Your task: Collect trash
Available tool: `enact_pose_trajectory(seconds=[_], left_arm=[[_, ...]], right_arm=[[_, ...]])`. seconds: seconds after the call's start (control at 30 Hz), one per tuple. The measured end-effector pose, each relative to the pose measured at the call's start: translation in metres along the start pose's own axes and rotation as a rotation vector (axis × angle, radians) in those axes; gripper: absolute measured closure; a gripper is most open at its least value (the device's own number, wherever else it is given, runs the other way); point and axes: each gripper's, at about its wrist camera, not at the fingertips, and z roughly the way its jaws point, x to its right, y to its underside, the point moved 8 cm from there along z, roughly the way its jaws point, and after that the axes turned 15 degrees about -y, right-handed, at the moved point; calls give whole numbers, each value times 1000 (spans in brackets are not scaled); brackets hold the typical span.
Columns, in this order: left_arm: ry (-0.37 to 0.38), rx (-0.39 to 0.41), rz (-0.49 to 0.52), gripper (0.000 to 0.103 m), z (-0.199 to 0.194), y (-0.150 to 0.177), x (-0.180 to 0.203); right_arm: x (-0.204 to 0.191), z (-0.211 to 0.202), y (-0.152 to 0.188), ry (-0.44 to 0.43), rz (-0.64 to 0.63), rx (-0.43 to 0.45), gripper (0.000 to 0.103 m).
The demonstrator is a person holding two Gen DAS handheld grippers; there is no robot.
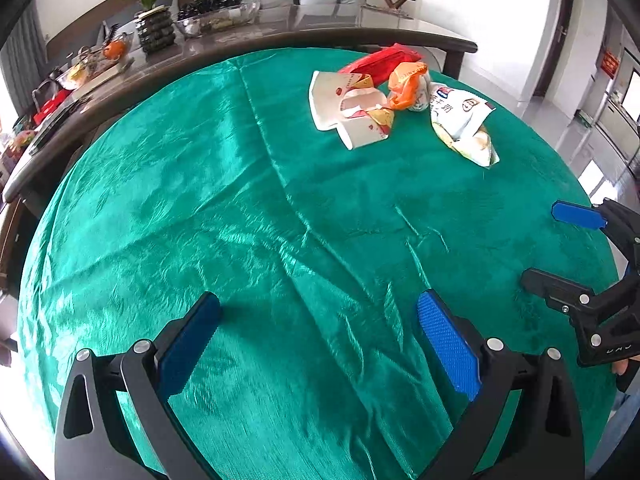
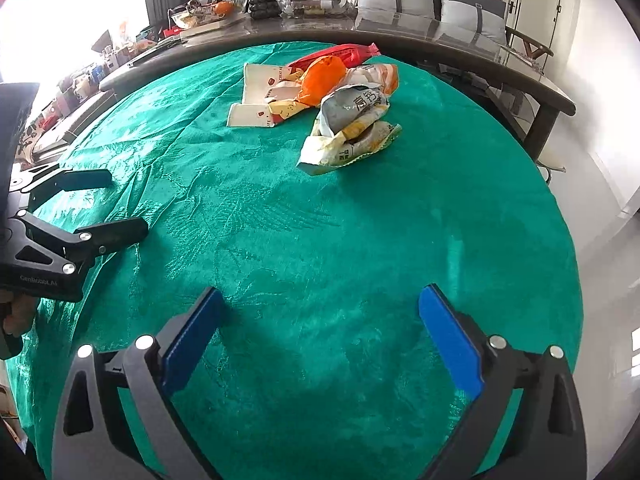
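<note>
A round table covered by a shiny, creased green cloth [image 1: 248, 240] is seen to fill both views, and behind it a long dark table with a glossy grey top [image 2: 400, 30] is crowded with bowls, fruit and a potted plant. The trash is gathered in one loose heap at the far side of the green cloth, well apart from both grippers. Within the heap, a flattened white paper cup with red print [image 1: 340, 104] is laid at the left, a crumpled white and yellow snack bag [image 2: 348, 128] at the right, a red foil wrapper [image 1: 380, 60] at the back, and a bunched orange plastic bag [image 2: 322, 78] between them, touching its neighbours. The left gripper [image 1: 320, 332] is held above the near cloth with its blue-padded fingers spread wide and nothing between them. The right gripper [image 2: 322, 328] is held likewise, fingers parted and unloaded.
</note>
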Motion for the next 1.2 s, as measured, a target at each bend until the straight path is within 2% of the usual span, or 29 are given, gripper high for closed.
enact_pose_trajectory(seconds=[0.1, 0.23, 0.43, 0.5, 0.53, 0.7, 0.73, 0.77, 0.8, 0.93, 1.03, 1.07, 1.1, 1.2], left_arm=[[27, 7, 26, 5, 7, -18, 0], [62, 84, 15, 5, 17, -66, -7], [123, 122, 7, 5, 52, -130, -3], [154, 119, 10, 9, 64, -141, 2], [177, 114, 22, 14, 71, -144, 6], [276, 97, 86, 40, 81, -147, 22], [305, 90, 85, 57, 80, -147, 23], [330, 79, 82, 65, 79, -146, 24], [340, 73, 74, 66, 78, -144, 23], [303, 75, 73, 70, 64, -132, 17], [239, 64, -5, 71, 43, -113, -2], [220, 55, -48, 99, 35, -106, -11], [215, 33, -93, 96, 28, -94, -21], [142, 21, -171, 96, 11, -63, -45]], right_arm=[[0, 2, 0, 6, 5, -2, 5], [-1, 3, -1, 9, 6, -2, 5], [-1, 3, -1, 10, 5, -2, 5], [-1, 4, -1, 9, 6, -2, 5], [-1, 4, -1, 9, 5, -2, 5], [0, 3, -1, 8, 6, -1, 5], [0, 3, -1, 7, 7, -1, 5], [0, 3, -1, 7, 6, -1, 5], [0, 3, -1, 8, 6, -1, 5], [0, 3, -1, 8, 7, -1, 5], [0, 3, -1, 8, 7, -1, 5], [0, 3, -1, 8, 7, -1, 5], [0, 3, -1, 8, 7, -1, 5], [0, 3, -1, 8, 7, -1, 5]])
